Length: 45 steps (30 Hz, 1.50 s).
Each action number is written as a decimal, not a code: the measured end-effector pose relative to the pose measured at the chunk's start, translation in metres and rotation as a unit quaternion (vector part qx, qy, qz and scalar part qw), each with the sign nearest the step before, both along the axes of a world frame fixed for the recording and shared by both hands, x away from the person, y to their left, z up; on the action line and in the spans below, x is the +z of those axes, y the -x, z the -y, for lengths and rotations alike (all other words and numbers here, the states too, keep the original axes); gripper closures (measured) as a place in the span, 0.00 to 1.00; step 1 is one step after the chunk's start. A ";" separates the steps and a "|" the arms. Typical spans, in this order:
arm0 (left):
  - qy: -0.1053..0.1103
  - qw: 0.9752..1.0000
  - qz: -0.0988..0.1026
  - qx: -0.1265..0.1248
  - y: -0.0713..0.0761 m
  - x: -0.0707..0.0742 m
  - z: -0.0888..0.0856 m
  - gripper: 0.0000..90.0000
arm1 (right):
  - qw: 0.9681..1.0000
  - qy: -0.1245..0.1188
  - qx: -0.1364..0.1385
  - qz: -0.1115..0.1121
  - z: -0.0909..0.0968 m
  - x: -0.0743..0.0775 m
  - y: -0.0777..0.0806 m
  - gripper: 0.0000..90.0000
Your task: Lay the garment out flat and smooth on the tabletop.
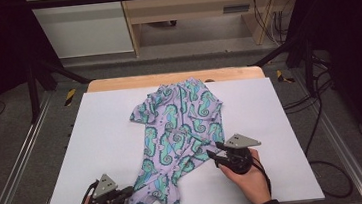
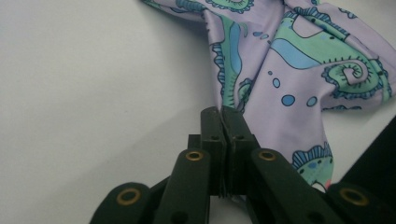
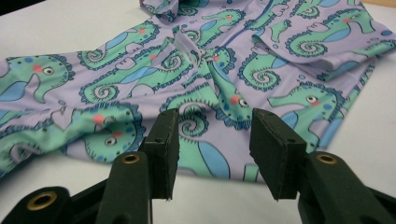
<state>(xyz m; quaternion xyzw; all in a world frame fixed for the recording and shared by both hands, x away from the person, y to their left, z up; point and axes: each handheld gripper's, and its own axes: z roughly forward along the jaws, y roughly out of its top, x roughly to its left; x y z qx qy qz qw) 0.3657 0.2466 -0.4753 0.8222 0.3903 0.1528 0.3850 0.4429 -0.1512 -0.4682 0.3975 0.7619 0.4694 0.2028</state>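
A lilac child's garment (image 1: 181, 127) printed with green and blue seahorses lies rumpled on the white table cover (image 1: 102, 139), running from the far middle to the near edge. My left gripper (image 1: 129, 191) is at the near left, its jaws pressed together on the edge of the garment's lower end (image 2: 280, 93). From the right, my right gripper (image 1: 213, 154) reaches the garment's right side, held in a hand. In the right gripper view its jaws stand apart, low over a fold of the fabric (image 3: 210, 112), and the pads (image 3: 163, 140) do not press on it.
The white cover lies on a wooden table (image 1: 117, 83) whose far edge shows. Metal frame rails (image 1: 19, 163) run along both sides. Cables (image 1: 319, 98) trail on the floor at the right. A cabinet (image 1: 185, 6) stands beyond the table.
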 end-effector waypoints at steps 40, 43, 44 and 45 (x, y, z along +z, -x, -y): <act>-0.021 0.999 0.023 0.021 -0.055 -0.010 0.018 1.00 | 0.993 0.063 0.057 -0.076 -0.011 -0.016 0.041 0.97; -0.016 0.999 0.023 0.024 -0.055 -0.011 0.017 1.00 | 0.993 0.059 0.068 -0.082 -0.005 -0.021 0.062 0.97; -0.015 0.999 0.023 0.024 -0.055 -0.011 0.017 1.00 | 0.993 0.056 0.074 -0.079 -0.004 -0.022 0.069 0.96; -0.014 0.999 0.023 0.024 -0.055 -0.011 0.016 1.00 | 0.993 0.055 0.077 -0.073 -0.003 -0.021 0.073 0.93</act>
